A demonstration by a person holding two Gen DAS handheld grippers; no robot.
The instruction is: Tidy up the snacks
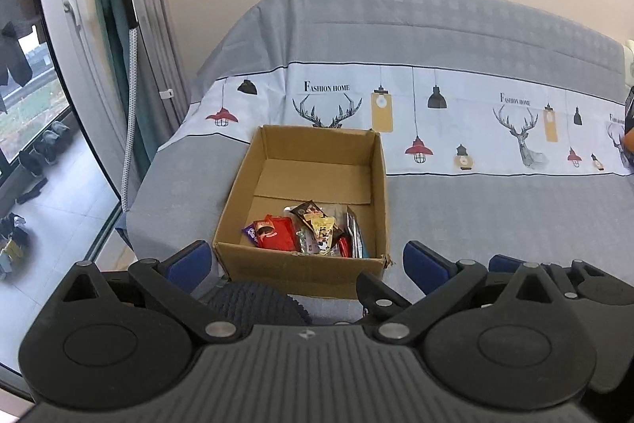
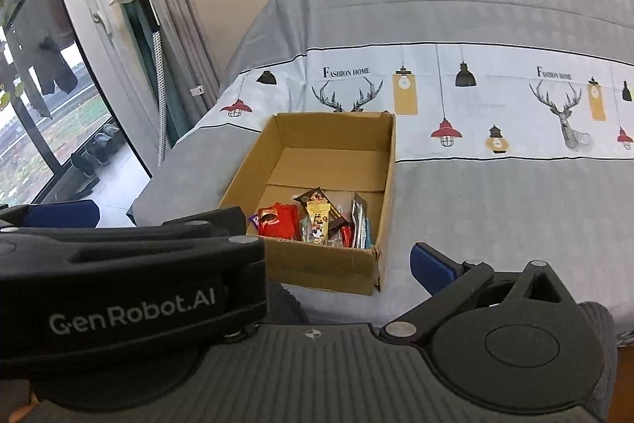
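Note:
An open cardboard box (image 1: 376, 177) sits on the bed, and it also shows in the right wrist view (image 2: 390, 165). Several snack packets (image 1: 305, 230) lie in its near end, among them a red packet (image 1: 275, 233) and a brown and yellow one (image 2: 319, 213). My left gripper (image 1: 307, 260) is open and empty, its blue fingers just in front of the box's near wall. My right gripper (image 2: 337, 264) is open and empty, with one blue pad (image 2: 430, 266) showing right of the box; the left gripper's body hides its other finger.
The bed (image 1: 495, 217) has a grey cover with a white band of lamps and deer heads. A garment steamer on a stand (image 1: 130, 74) and grey curtains stand at the left by a large window. A dark knitted thing (image 1: 253, 302) lies under my left gripper.

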